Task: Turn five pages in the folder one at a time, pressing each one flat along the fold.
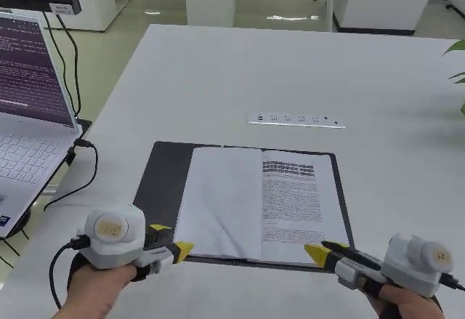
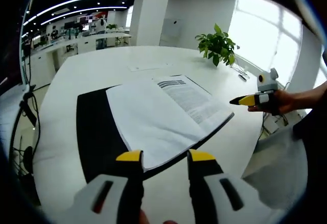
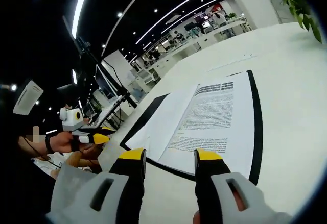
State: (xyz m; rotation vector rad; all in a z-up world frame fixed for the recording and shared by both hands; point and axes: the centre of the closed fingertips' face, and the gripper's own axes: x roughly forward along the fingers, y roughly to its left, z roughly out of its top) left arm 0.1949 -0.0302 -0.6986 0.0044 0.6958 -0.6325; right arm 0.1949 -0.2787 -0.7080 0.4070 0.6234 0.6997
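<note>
Nearest the camera, the left gripper point(image 1: 168, 240) and the right gripper point(image 1: 323, 252) hover at the near edge of the folder point(image 1: 163, 181), one off each lower corner. Each gripper view shows its own fingers point(image 2: 131, 156) apart with nothing between them. The folder lies open and flat on the white table point(image 1: 240, 72), with a blank sheet point(image 1: 221, 199) on its left and a printed page point(image 1: 301, 203) on its right, meeting at the fold point(image 1: 260, 210). No page is lifted, so this looks like the moment before a turn. How many pages are already turned cannot be told. The next move likely calls for the right gripper to pinch only the top printed page at its lower outer corner, carry it leftward, then press along the fold.
</note>
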